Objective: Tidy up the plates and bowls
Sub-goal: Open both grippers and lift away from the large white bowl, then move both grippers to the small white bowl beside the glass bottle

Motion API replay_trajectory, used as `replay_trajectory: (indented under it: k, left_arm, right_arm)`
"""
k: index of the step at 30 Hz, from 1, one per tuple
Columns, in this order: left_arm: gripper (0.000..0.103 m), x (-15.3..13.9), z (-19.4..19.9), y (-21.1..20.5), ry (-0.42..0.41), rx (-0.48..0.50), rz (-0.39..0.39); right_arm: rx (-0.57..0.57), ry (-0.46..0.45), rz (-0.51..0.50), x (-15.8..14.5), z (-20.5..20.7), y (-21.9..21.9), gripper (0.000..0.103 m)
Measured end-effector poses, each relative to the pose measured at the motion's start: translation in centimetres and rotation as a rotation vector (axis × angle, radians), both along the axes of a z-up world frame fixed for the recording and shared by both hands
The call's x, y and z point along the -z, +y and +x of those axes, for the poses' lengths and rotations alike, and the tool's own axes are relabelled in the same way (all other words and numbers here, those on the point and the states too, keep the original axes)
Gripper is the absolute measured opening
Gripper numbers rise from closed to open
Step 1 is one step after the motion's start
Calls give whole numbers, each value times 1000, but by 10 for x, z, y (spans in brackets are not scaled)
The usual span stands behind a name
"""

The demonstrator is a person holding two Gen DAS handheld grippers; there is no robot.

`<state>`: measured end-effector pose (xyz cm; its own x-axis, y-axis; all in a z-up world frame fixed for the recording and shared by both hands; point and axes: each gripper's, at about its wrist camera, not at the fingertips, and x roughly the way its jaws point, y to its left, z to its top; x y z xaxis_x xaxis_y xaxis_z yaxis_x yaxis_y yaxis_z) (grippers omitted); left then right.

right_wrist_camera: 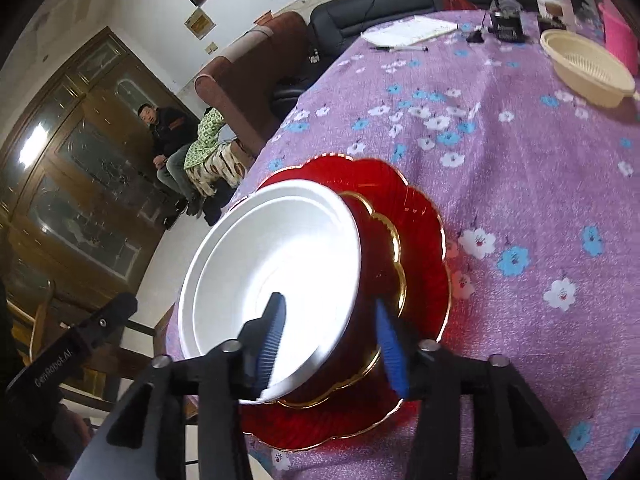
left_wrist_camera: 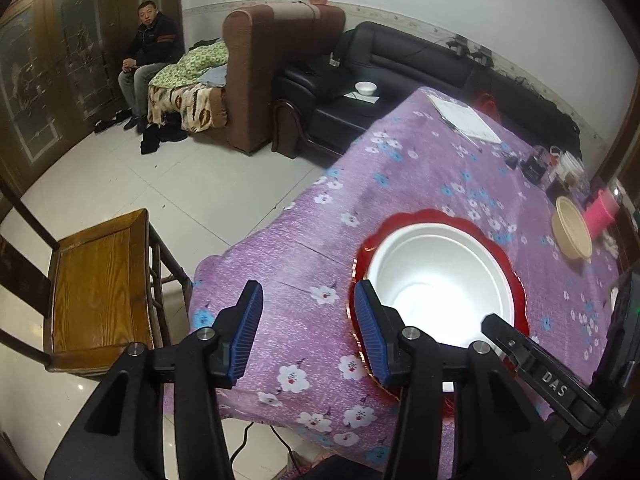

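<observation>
Left gripper (left_wrist_camera: pixel 308 332): jaws spread, nothing between them, over the cloth just beside the stack. Right gripper (right_wrist_camera: pixel 332 344): jaws spread, straddling the near rim of the stack, pads not visibly pressing.

Stack, near table edge:
- White bowl (right_wrist_camera: pixel 272 276), topmost; thin-walled, likely foam or light plastic, so light and easily dented. Take by the rim, gently.
- Red bowl (right_wrist_camera: pixel 362 280) with gold scalloped edge, nested beneath; glossy, probably slippery and rigid.
- Red plate (right_wrist_camera: pixel 424 216), ribbed, gold-edged, lowest; flat on the floral tablecloth (right_wrist_camera: pixel 520 168), so only its raised edge offers a hold.

Farther: cream basket-weave bowl (right_wrist_camera: pixel 588 68), light, stiff, by a pink container (right_wrist_camera: pixel 620 36).
</observation>
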<state>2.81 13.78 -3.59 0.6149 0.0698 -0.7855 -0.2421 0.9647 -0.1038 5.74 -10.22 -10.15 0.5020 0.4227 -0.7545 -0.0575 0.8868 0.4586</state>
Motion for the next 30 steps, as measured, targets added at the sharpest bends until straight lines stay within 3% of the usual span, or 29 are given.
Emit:
replay_trajectory:
  k: [5,8,11,14,21,30]
  left_arm:
    - [46,-3,-1,13,0,-41,-30]
    - [46,-6,-4,16,-6,-57,-40]
    - [46,-11,-6,9,-15,-51,-33]
    - [46,-16,-6,-9,-22,-21,-23]
    - [46,-25,-3,-79,-23,119,5]
    - [46,-23,13,-219,20,377,55]
  right_arm:
    - [-8,0,30,-4,-5,-11,52]
    - [18,-15,47,-10,-11,-23,58]
    - [39,-27,117,-14,-15,-43,58]
    - [91,-47,101,-19,-20,-60,61]
    - [195,-71,149,-28,-41,-121,61]
    - [397,-102,173,-27,-76,-242,61]
